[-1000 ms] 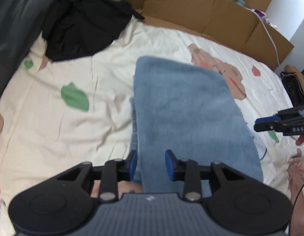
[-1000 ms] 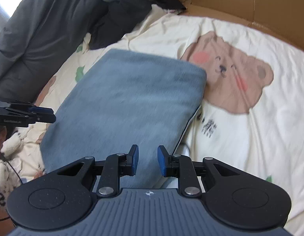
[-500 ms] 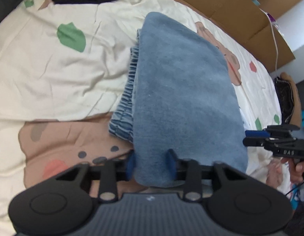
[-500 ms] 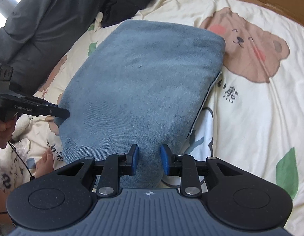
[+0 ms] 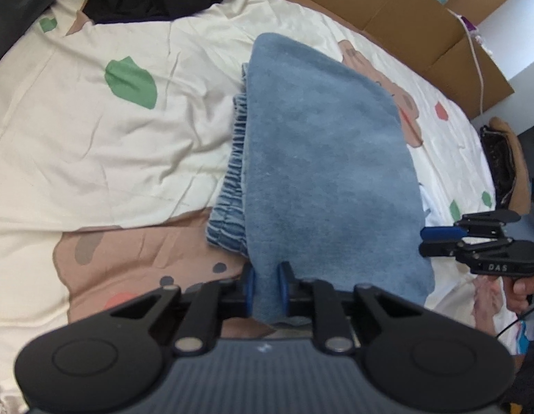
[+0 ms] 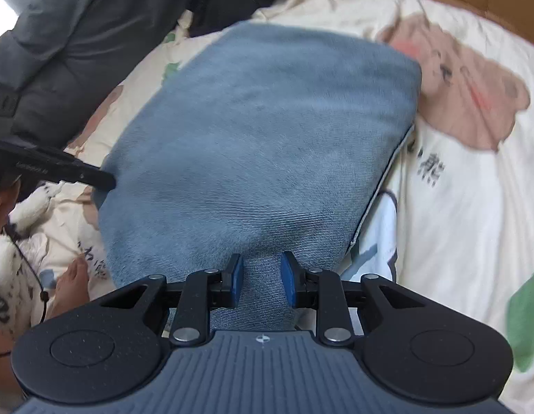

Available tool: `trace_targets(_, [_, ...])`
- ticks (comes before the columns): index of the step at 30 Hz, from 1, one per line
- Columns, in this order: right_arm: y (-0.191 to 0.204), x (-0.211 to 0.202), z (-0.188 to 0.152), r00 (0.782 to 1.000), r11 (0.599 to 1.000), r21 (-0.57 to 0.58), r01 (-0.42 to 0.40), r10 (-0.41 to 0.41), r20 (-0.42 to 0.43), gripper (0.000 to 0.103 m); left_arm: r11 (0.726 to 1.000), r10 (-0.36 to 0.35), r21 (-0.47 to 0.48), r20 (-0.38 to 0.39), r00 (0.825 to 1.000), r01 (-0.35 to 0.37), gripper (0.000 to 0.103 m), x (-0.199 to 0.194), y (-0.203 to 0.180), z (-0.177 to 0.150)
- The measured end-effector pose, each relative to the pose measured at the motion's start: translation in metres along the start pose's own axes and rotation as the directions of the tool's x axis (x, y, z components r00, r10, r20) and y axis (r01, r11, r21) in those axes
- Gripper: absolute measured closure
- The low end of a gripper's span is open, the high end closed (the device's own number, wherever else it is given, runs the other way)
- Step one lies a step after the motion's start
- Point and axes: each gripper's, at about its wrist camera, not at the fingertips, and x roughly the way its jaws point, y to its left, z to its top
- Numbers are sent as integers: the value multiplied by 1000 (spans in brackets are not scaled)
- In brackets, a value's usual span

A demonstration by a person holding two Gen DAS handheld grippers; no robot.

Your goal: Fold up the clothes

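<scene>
— On the bed sheet [image 5: 94,158], what is gripped by the left tool [image 5: 265,289]?
— The near hem of the folded blue jeans [image 5: 322,172] is pinched as its jaws are closing.
— And the right tool [image 6: 261,280]?
— Denim is seen between its opening jaws; the jeans are laid mid-bed, a cardboard box [image 5: 387,3] beyond.

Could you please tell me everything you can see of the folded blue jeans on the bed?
The jeans are light blue denim, folded into a thick oblong lying flat on the cartoon-bear bedsheet. A gathered elastic waistband peeks from underneath one side. The left gripper is closing on the near edge; the right gripper straddles another near corner.
</scene>
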Motion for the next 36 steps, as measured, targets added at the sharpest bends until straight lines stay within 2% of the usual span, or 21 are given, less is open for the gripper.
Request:
trace_targets(8, [13,-18,-1,999,996,-89,22,-26,-43,75,1000,11,5,-2,1000,-11,89,-2,2,1])
trace_targets(16, [14,-8,-16,996,994,-107,21,-30,-79,74,999,38,-12,4,999,-38,97,-11,3,2])
trace_targets(22, [5,-23,-8,998,998,-58,10,-14,-61,74,997,80,9,56,995,-80,96,-30,-1,10])
trace_targets(24, [-1,-28,-5,999,999,-33,9,-10,-38,72,997,78,-7,81,994,-78,91,-34,-1,16])
trace_targets(25, [-4,-30,-3,999,1000,-21,13,-13,-30,71,997,78,-4,91,993,-78,85,-33,-3,19])
trace_targets(27, [-13,-34,3,1000,999,22,23,-22,-7,54,997,79,8,111,991,-80,67,-33,-8,25])
trace_targets(28, [-18,-34,4,1000,999,48,26,-26,1,50,997,79,14,121,990,-81,61,-32,-11,27])
trace_targets(31, [-32,-33,9,999,991,126,34,-36,14,46,998,61,23,140,988,-65,57,-26,-15,33])
trace_targets(36, [-43,-23,13,999,977,215,3,-13,46,46,998,55,-20,131,990,-53,57,-7,-6,39])
